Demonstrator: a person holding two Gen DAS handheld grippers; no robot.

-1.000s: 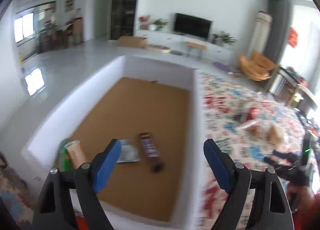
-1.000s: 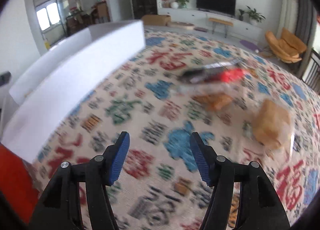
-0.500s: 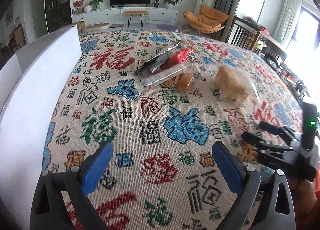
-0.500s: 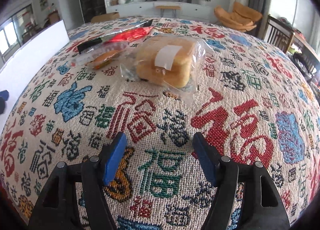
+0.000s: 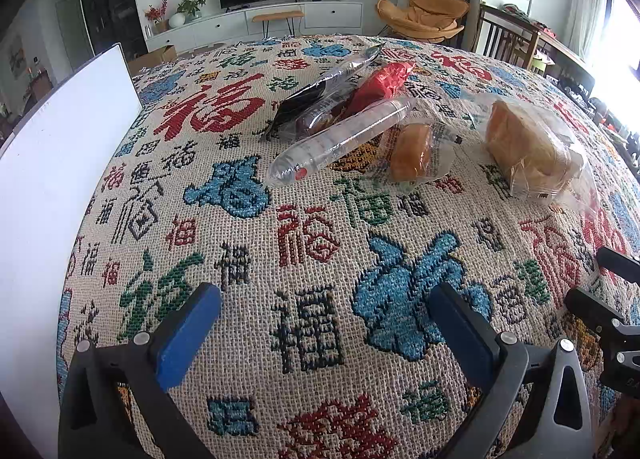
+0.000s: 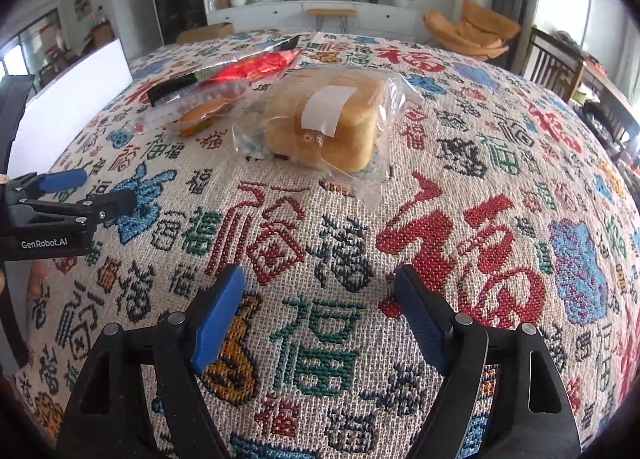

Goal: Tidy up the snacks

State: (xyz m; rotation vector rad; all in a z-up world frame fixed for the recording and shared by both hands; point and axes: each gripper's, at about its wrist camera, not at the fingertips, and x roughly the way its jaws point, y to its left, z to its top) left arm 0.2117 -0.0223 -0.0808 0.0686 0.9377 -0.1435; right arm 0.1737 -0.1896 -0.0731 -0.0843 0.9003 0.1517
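Note:
Snacks lie on a patterned tablecloth (image 5: 304, 243). A clear plastic tube (image 5: 340, 141), a small wrapped bun (image 5: 412, 151), a red packet (image 5: 380, 87) and a dark packet (image 5: 308, 99) sit in a cluster. A big bagged bread (image 5: 528, 151) lies to their right, and is centred in the right wrist view (image 6: 328, 123). My left gripper (image 5: 324, 319) is open and empty, well short of the tube. My right gripper (image 6: 320, 307) is open and empty, short of the bread. The white box wall (image 5: 52, 163) stands at the left.
The left gripper shows at the left edge of the right wrist view (image 6: 68, 199); the right gripper shows at the right edge of the left wrist view (image 5: 612, 315). Chairs (image 6: 560, 63) stand beyond the table's far right.
My left gripper swung from above the box, with snacks inside, to face the snack cluster and closed in. My right gripper turned toward the bagged bread and edged closer. Both stayed open.

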